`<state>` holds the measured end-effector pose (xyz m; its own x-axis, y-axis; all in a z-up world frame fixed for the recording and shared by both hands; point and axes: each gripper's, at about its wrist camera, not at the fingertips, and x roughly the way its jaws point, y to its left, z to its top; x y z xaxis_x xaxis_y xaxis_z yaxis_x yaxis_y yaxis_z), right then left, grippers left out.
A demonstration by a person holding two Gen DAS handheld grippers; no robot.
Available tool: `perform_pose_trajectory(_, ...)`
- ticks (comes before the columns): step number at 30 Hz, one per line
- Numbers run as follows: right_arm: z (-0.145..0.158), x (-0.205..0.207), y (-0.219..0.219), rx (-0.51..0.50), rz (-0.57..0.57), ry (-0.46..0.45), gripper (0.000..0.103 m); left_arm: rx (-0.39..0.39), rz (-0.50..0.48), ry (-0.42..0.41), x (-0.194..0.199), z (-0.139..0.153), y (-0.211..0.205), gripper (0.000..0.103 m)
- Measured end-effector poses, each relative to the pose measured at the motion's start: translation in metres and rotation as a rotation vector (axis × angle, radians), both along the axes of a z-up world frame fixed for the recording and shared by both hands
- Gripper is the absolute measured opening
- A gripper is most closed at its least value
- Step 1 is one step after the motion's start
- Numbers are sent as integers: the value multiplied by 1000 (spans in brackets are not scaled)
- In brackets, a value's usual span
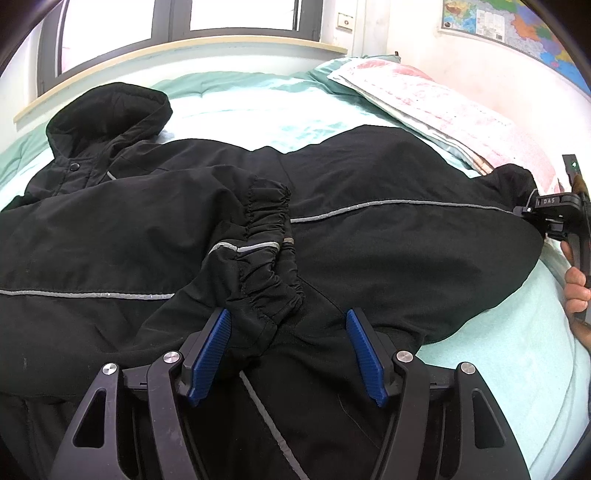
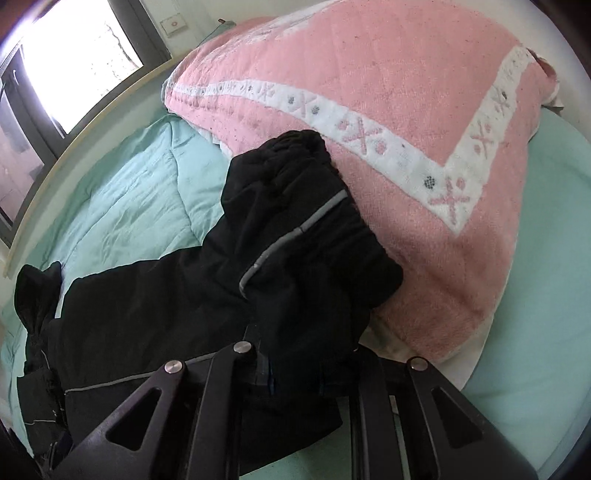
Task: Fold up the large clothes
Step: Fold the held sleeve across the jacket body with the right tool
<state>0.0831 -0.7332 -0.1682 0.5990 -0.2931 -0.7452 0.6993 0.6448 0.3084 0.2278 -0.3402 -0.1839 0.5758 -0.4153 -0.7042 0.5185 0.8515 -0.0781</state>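
Note:
A black hooded jacket [image 1: 369, 240] with grey reflective piping lies spread on the bed. One sleeve is folded across its middle, its elastic cuff [image 1: 266, 258] just ahead of my left gripper [image 1: 288, 325], which is open with the blue pads either side of the fabric. My right gripper [image 1: 554, 214] shows at the far right in the left wrist view, at the other sleeve's cuff. In the right wrist view that sleeve [image 2: 306, 266] drapes over my right gripper [image 2: 306, 373], which is shut on it; the fingertips are hidden under the cloth.
A pale green quilt [image 1: 258, 107] covers the bed. A pink and white towel-covered pillow [image 2: 406, 122] lies right behind the held sleeve. A window and sill [image 1: 177, 48] run along the far side; a map [image 1: 517, 26] hangs on the wall.

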Motion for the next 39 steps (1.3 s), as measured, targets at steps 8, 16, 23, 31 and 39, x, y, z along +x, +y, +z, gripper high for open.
perform_pose_trajectory(8, 104, 17, 102, -270, 147, -3, 15, -148, -117, 172, 17, 58, 52, 66)
perform_pose_trajectory(16, 165, 77, 269, -374, 405, -54, 15, -107, 6, 68, 7, 124, 174, 66)
perform_pose_trajectory(23, 161, 140, 432, -408, 647, -38, 15, -161, 42, 111, -11, 150, 282, 66)
perform_pose_trajectory(31, 93, 209, 558, -335, 805, 48, 15, -172, 149, 148, -5, 125, 356, 66)
perform_pose_trajectory(39, -13, 255, 609, -295, 863, 228, 20, -175, 199, 210, 20, 88, 385, 66)
